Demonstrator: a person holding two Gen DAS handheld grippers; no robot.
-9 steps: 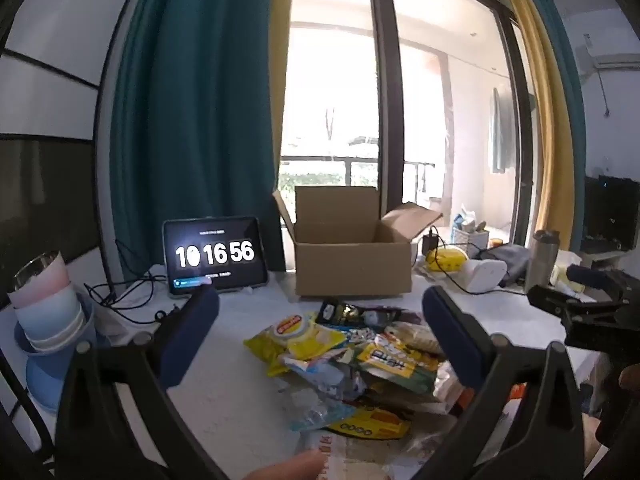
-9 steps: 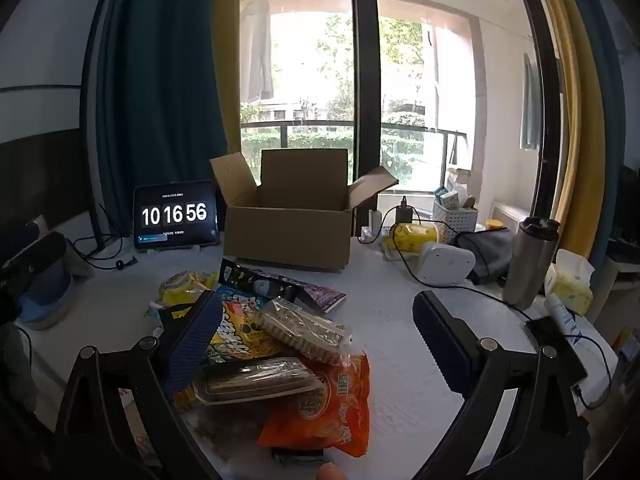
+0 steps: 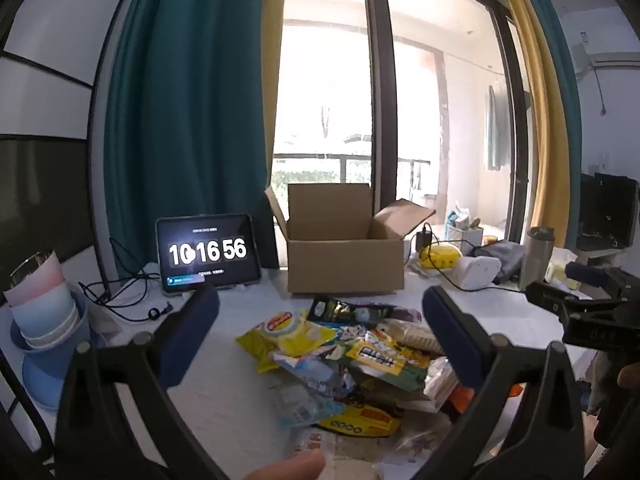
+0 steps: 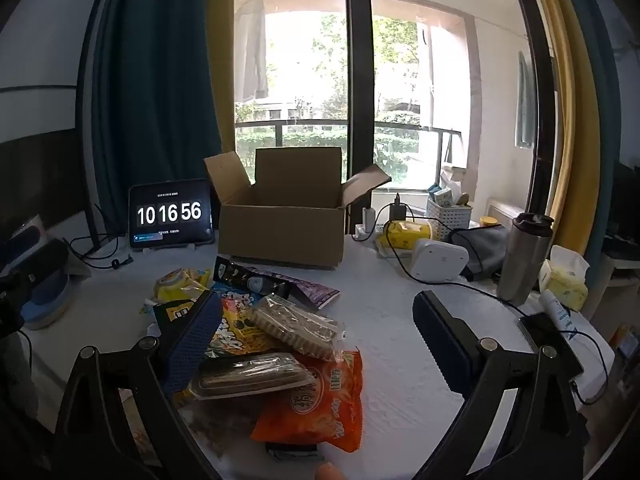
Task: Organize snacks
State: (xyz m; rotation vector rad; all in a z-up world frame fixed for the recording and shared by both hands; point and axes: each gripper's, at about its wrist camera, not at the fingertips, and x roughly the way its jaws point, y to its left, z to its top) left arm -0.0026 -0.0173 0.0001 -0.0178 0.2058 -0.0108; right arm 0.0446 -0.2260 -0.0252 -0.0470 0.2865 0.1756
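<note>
A pile of snack packets [image 3: 352, 364] lies on the white table in front of an open cardboard box [image 3: 344, 264]. My left gripper [image 3: 320, 340] is open and empty, held above the near side of the pile. In the right wrist view the pile holds an orange packet [image 4: 320, 404], clear-wrapped biscuits [image 4: 296, 324] and yellow bags, with the box [image 4: 284, 228] behind. My right gripper [image 4: 316, 344] is open and empty, just above the biscuits and orange packet. The right gripper also shows at the right edge of the left wrist view [image 3: 580, 312].
A tablet clock [image 3: 208, 254] stands left of the box with cables beside it. Stacked bowls [image 3: 40, 312] sit at the far left. A steel tumbler [image 4: 524, 258], a white device [image 4: 438, 260], tissues [image 4: 564, 282], a basket and a phone [image 4: 548, 340] crowd the right side.
</note>
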